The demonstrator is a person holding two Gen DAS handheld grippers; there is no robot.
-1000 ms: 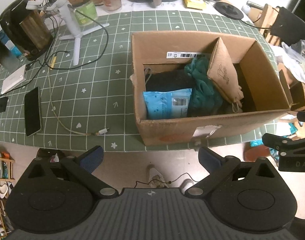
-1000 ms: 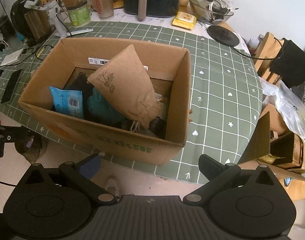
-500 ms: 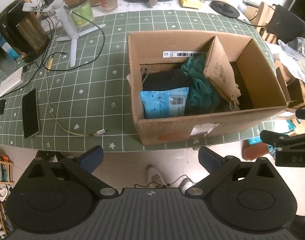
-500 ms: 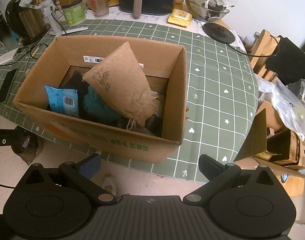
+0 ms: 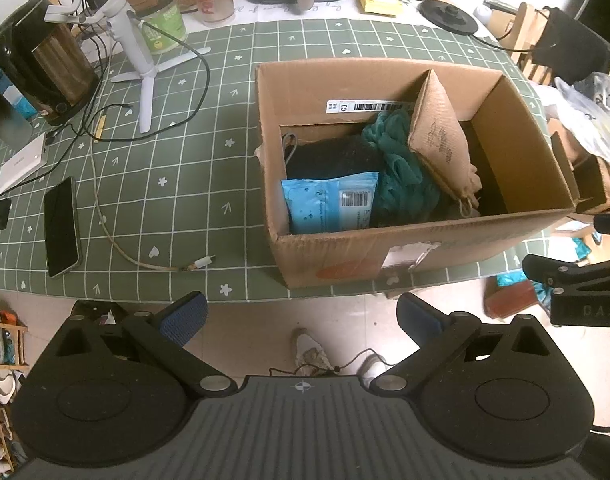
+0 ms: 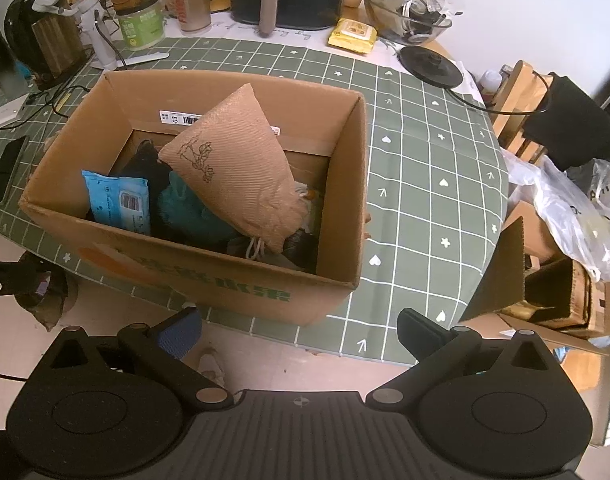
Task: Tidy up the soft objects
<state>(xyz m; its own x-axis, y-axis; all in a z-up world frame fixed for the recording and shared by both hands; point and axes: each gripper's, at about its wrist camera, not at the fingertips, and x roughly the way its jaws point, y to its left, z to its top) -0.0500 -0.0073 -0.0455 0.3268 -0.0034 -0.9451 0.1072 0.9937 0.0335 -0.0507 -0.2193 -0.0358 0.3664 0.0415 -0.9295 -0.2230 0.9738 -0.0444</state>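
1. Left wrist view: cardboard box (image 5: pixel 405 160) sits on the green-checked counter (image 5: pixel 165 184) and holds the soft things: a blue wipes pack (image 5: pixel 329 206) against the box's near wall, a teal cloth (image 5: pixel 401 168) beside it, a black fabric (image 5: pixel 333 154) behind, and a tan drawstring pouch (image 5: pixel 439 136) leaning up at the box's middle. The left hand-held gripper (image 5: pixel 301 314) hovers short of the box, jaws spread, empty. Over the last second the box has grown slightly in frame; its contents have not shifted.
2. Right wrist view: same box (image 6: pixel 241 280), pouch (image 6: pixel 233 172) on top. The right hand-held gripper (image 6: pixel 301 328) is likewise spread and empty. Nothing soft lies loose near the box, fitting either sorting about to start or packing finished.
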